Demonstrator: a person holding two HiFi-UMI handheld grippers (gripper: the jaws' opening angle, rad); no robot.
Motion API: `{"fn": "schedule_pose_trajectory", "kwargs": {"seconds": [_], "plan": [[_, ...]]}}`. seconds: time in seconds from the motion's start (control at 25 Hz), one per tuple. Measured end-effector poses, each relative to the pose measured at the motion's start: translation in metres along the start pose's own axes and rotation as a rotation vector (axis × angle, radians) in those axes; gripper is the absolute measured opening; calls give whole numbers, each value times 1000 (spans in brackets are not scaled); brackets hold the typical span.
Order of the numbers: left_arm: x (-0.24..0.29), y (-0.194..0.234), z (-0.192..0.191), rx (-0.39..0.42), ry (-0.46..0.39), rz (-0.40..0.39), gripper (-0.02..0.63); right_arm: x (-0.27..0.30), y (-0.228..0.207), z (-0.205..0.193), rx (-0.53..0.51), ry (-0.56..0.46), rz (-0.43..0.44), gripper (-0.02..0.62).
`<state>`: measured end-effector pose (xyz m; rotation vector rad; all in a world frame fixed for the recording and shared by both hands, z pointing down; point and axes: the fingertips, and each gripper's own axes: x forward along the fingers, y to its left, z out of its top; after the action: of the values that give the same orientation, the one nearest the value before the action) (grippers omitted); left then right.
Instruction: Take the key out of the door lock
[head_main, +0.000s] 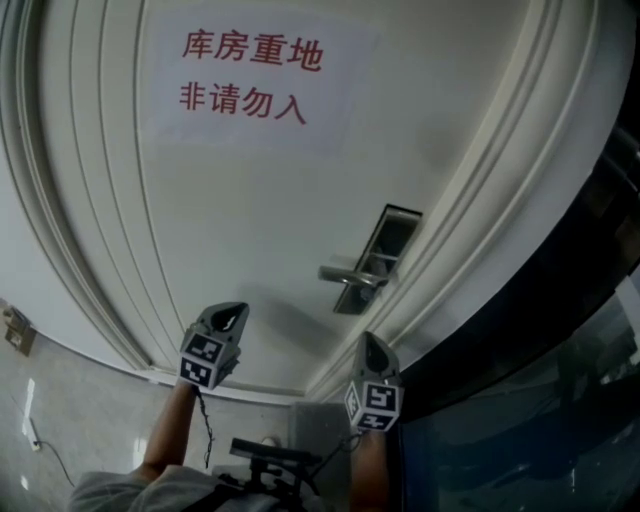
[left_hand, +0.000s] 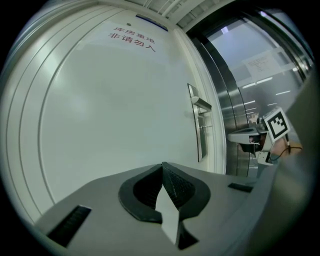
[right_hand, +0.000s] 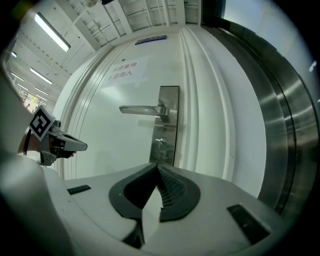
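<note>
A white door carries a steel lock plate (right_hand: 165, 125) with a lever handle (right_hand: 142, 110). Below the handle a small key (right_hand: 161, 145) sticks out of the lock cylinder. My right gripper (right_hand: 157, 167) is shut and holds nothing. It points at the plate from a short distance, apart from the key. My left gripper (left_hand: 162, 165) is also shut and empty, facing the bare door panel left of the lock plate (left_hand: 197, 125). In the head view both the left gripper (head_main: 232, 310) and the right gripper (head_main: 368, 340) hang below the handle (head_main: 350, 275); the key is too small to make out there.
A paper sign (head_main: 245, 75) with red print is stuck high on the door. Ribbed door-frame moulding (head_main: 470, 260) runs right of the lock, with a dark glass and steel panel (head_main: 560, 380) beyond it. A wall socket (head_main: 18, 330) sits at far left.
</note>
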<state>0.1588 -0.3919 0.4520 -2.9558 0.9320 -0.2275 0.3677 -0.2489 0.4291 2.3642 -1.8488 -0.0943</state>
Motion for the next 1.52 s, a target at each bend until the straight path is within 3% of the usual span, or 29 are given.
{"fn": "schedule_pose_trajectory", "kwargs": {"seconds": [0.36, 0.8, 1.16, 1.24, 1.52], "plan": [[15, 2, 7, -1, -4, 18, 5, 16, -5, 18, -52, -34, 11, 11], [19, 4, 6, -10, -1, 27, 5, 27, 1, 27, -313, -22, 1, 13], [17, 11, 3, -24, -2, 40, 5, 31, 0, 41, -601, -37, -62, 19], [17, 13, 3, -27, -4, 41, 5, 34, 3, 42, -641, -30, -55, 75], [18, 20, 3, -30, -11, 43, 5, 49, 5, 42, -770, -2, -73, 142]]}}
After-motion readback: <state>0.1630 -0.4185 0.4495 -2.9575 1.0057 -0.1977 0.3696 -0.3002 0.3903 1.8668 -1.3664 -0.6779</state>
